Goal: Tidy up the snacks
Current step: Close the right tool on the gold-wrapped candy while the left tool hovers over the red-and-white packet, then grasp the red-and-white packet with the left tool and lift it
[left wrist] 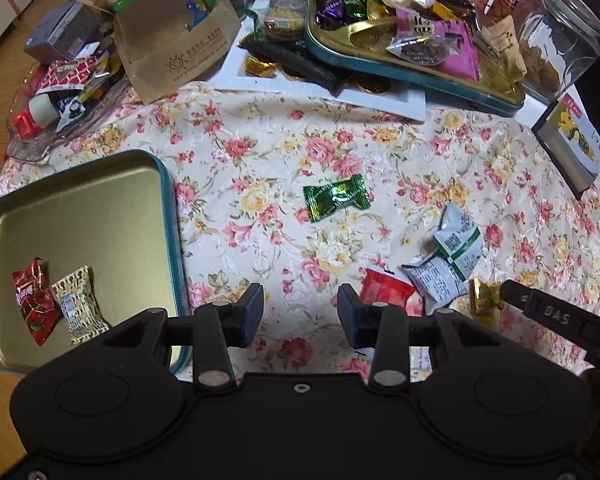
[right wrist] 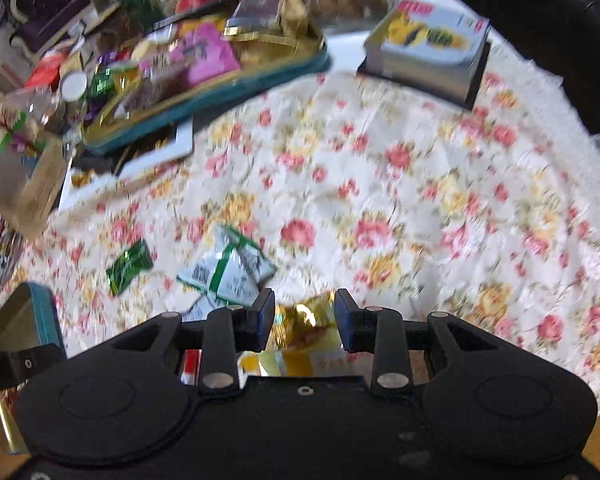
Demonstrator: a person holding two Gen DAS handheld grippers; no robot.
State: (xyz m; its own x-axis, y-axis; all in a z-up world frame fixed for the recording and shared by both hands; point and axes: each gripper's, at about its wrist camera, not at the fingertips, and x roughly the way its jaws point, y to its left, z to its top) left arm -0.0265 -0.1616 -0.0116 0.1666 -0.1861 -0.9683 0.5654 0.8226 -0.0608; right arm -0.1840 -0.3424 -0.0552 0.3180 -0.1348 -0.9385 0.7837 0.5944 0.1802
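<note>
- Floral cloth covered the surface (left wrist: 284, 148), with clutter piled along its far side: a teal-rimmed tin tray (left wrist: 416, 74) heaped with wrapped sweets, a brown paper bag (left wrist: 172, 36) and a clear jar (left wrist: 560, 40).
- We judged the step in hand to be picking loose snacks off the cloth and moving them to the gold tin lid (left wrist: 88, 216), which lay just to the left of the left hand-held gripper (left wrist: 300, 314).
- That lid already held a red sweet (left wrist: 32, 300) and a cream patterned packet (left wrist: 78, 306), side by side, so we took the sorting as begun but far from done.
- Our left hand-held gripper hung over bare cloth with its jaws apart and nothing between them.
- Our right hand-held gripper (right wrist: 304, 320) pointed steeply down at a gold-wrapped sweet (right wrist: 304, 320), which sat between its pads; the jaws were narrowed, but the blurred view did not let us tell whether the pads pressed on the wrapper.
- The gold sweet looked small and crinkly, its foil shiny and puffed, and it lay on or against a yellow-and-white packet (right wrist: 300, 360) nearer the right hand-held gripper's body.
- Ahead and left of the right hand-held gripper lay two white packets with green bands (right wrist: 228, 276), overlapping, and farther left a green foil sweet (right wrist: 128, 266), alone on the cloth.
- A red packet (left wrist: 384, 290) lay just right of the left hand-held gripper's right finger.
- In our judgement, the next move called for a firm close on the gold sweet alone, without catching the packet beneath, then a lift clear and a carry leftward to the lid.
</note>
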